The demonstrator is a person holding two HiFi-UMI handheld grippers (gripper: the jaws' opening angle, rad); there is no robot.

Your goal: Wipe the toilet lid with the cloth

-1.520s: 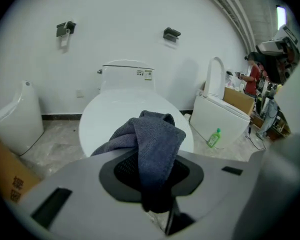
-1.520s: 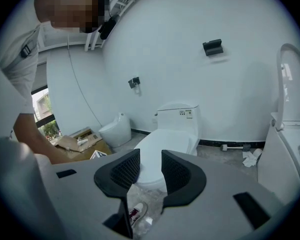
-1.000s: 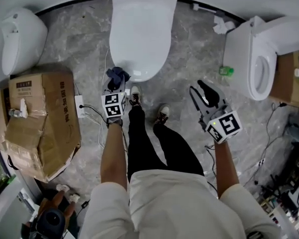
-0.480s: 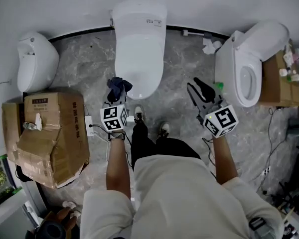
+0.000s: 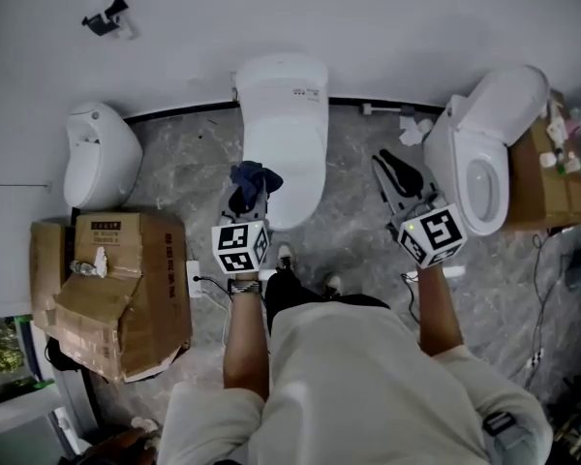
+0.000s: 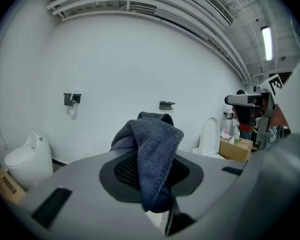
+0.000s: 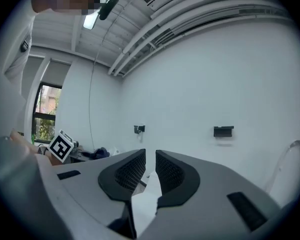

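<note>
Cloth (image 5: 255, 177) clamped in left gripper (image 5: 248, 198): jaws shut on bunched dark fabric, wad draped over pads. In head view it sits mid-frame, overlapping lower-left edge of toilet lid (image 5: 283, 124). Lid is down; we read cloth as held in air, not touching it. Right gripper (image 5: 395, 180) right of centre, jaws closing, narrow gap, nothing between. Lid too small here to judge wiped or not, so we can't confirm any wipe pass is done.
</note>
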